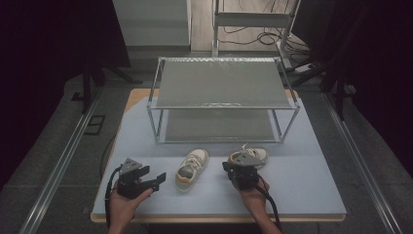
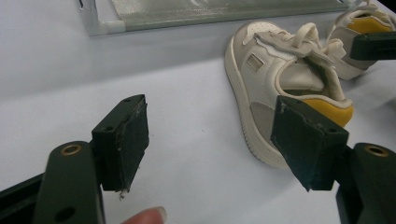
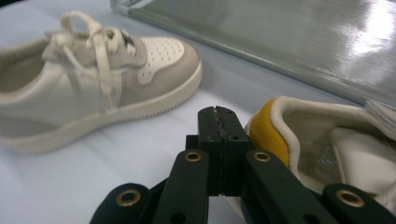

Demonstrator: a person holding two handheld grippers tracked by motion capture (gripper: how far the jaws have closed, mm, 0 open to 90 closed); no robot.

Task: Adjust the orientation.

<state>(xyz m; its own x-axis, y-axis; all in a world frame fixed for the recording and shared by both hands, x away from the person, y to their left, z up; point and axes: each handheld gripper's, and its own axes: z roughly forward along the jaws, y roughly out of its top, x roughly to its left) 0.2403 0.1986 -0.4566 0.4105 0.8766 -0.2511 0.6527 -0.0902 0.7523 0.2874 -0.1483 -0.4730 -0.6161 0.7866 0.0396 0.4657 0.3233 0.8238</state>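
Here, two cream sneakers (image 1: 192, 168), yellow-heeled.

The left gripper (image 2: 210, 140) holds its two black jaws wide apart over the pale blue table surface (image 2: 56, 70), nothing between them. Just past the jaw at the right lies a small white sneaker (image 2: 266, 70) with cream laces and a yellow heel, partly hidden by that jaw. A second sneaker (image 2: 350, 23) sits beyond it at the top right, with the other gripper's dark jaw (image 2: 373, 45) in front of it. The metal-framed rack (image 2: 187, 14) runs along the top edge. A fingertip (image 2: 147, 216) shows at the bottom
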